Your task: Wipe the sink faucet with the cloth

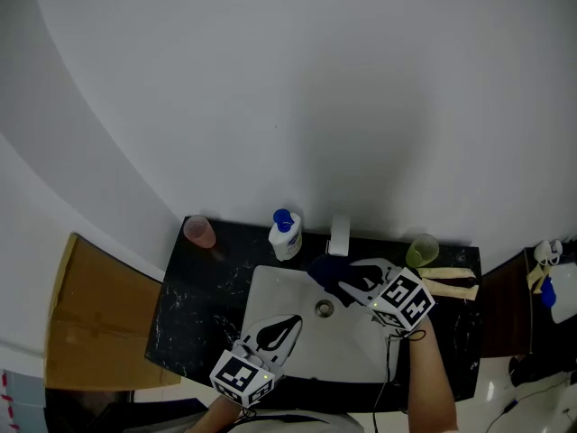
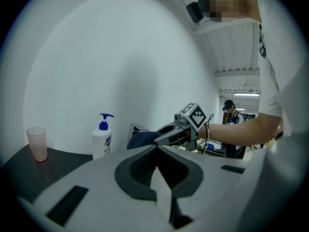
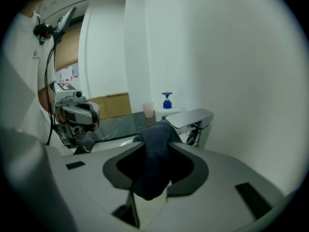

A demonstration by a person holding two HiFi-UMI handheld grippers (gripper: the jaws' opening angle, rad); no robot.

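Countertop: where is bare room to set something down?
Free: black countertop left of the white sink basin, in front of the pink plastic cup. Crowded: around the chrome faucet, with white soap bottle, green cup, right gripper holding dark cloth.

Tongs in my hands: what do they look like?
The left tongs and right tongs are pale grey shells with black padded openings. Each carries a white cube with black square markers. A black cable trails from the right one.
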